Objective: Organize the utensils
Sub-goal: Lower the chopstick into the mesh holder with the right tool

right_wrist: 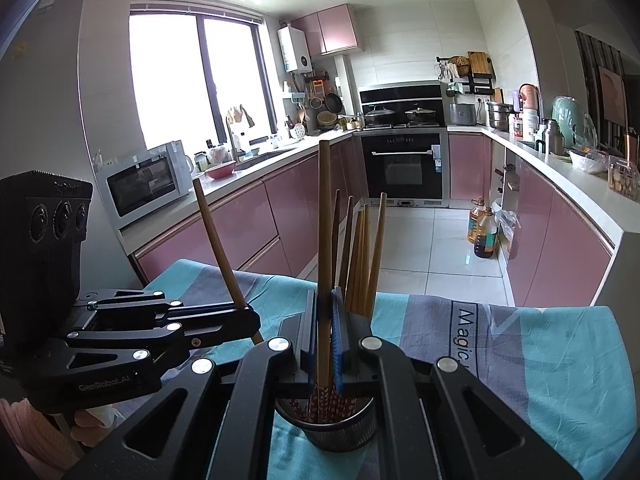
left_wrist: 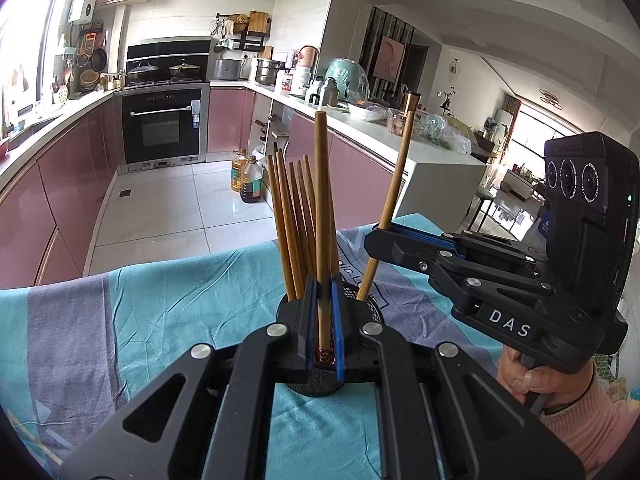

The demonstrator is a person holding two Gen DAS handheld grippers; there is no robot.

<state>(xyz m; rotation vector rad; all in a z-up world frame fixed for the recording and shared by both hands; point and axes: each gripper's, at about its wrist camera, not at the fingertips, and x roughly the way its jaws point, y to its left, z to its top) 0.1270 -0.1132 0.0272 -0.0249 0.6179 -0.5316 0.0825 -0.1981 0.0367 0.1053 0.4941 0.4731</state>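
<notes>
1. Bamboo-brown chopsticks stand bundled in the black mesh holder on the blue-grey cloth over the counter. In the left wrist view the left tool is pinching one upright chopstick, its tip inside the holder; the right tool clamps a leaning chopstick.

2. The right wrist view shows its own tool pinching a chopstick over the holder — most sticks look already stowed, two left to release. The cloth's far edge is near; room stays open on both sides.
</notes>
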